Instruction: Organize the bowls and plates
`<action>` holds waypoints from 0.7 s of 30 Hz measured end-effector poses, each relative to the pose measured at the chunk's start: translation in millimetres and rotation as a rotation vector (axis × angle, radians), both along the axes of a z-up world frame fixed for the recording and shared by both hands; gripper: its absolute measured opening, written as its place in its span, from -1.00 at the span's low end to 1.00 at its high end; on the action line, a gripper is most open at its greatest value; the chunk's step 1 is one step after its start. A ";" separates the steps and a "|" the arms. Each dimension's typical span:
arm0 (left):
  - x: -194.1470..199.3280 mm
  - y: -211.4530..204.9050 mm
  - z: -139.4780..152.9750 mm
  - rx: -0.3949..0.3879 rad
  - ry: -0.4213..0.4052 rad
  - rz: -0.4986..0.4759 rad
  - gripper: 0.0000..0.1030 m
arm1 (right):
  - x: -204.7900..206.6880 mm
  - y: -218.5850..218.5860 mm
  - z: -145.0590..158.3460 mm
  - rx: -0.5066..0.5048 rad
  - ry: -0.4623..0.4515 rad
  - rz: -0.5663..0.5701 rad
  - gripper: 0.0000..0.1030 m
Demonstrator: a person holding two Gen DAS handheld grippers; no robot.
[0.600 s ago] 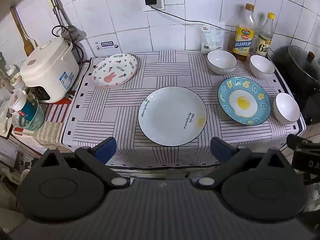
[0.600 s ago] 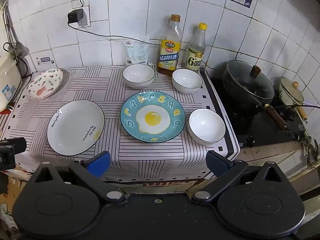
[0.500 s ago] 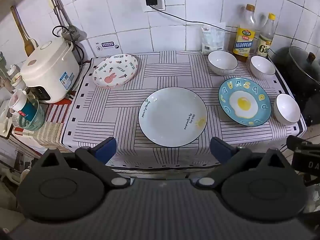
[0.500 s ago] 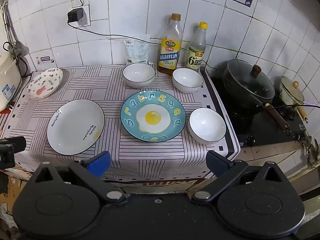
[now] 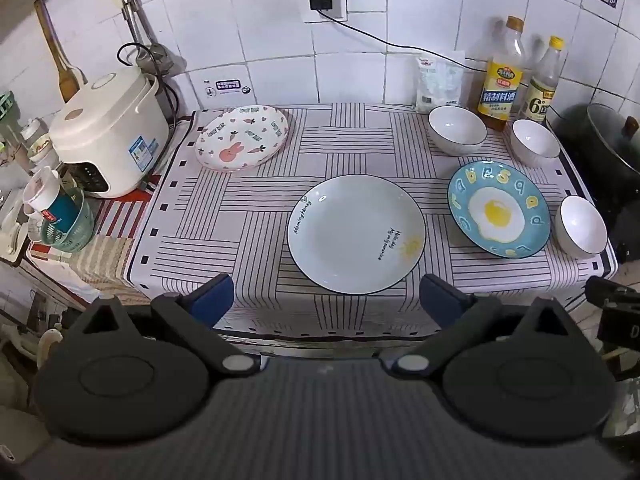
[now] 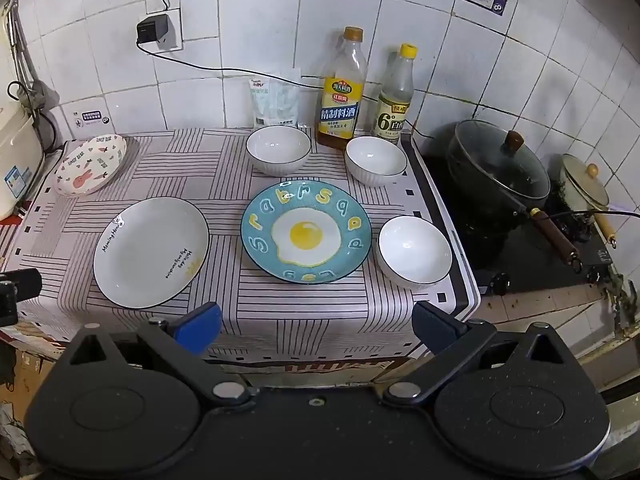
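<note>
On the striped tablecloth (image 5: 240,208) lie a pale plate with writing (image 5: 356,234) (image 6: 151,251), a blue fried-egg plate (image 5: 499,209) (image 6: 306,233) and a rabbit-pattern plate (image 5: 242,137) (image 6: 90,165). Three white bowls stand at the back middle (image 5: 457,129) (image 6: 278,149), back right (image 5: 535,142) (image 6: 376,160) and front right (image 5: 583,226) (image 6: 415,251). My left gripper (image 5: 326,300) is open and empty, in front of the table edge below the pale plate. My right gripper (image 6: 316,326) is open and empty, in front of the edge below the egg plate.
A white rice cooker (image 5: 108,136) and a green cup holder (image 5: 64,220) stand left. Two bottles (image 6: 342,88) (image 6: 394,96) and a bag (image 6: 276,98) stand by the tiled wall. A lidded black wok (image 6: 498,166) and a cream pot (image 6: 584,186) sit on the stove, right.
Both views have shifted very slightly; the plates and bowls sit a touch lower in frame. Nothing on the table has moved and both grippers stay open.
</note>
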State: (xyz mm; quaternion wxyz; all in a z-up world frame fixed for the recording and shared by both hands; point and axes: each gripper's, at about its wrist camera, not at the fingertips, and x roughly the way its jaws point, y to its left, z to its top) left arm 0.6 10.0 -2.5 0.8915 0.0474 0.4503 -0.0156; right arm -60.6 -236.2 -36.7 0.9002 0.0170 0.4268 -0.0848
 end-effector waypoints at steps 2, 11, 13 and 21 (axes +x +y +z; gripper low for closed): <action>-2.1 -0.2 -0.2 0.005 -0.003 -0.002 0.95 | -0.4 0.6 -0.1 -0.002 0.000 0.002 0.99; -5.0 2.7 -1.3 0.012 0.010 -0.017 0.95 | -2.4 2.5 1.7 -0.005 -0.012 0.009 0.99; -4.9 3.7 -1.2 0.011 0.010 -0.019 0.95 | -3.0 2.9 2.6 -0.005 -0.018 0.011 0.99; -5.8 0.2 -5.4 0.009 0.032 -0.036 0.96 | -3.5 2.6 5.6 -0.023 -0.027 0.012 0.99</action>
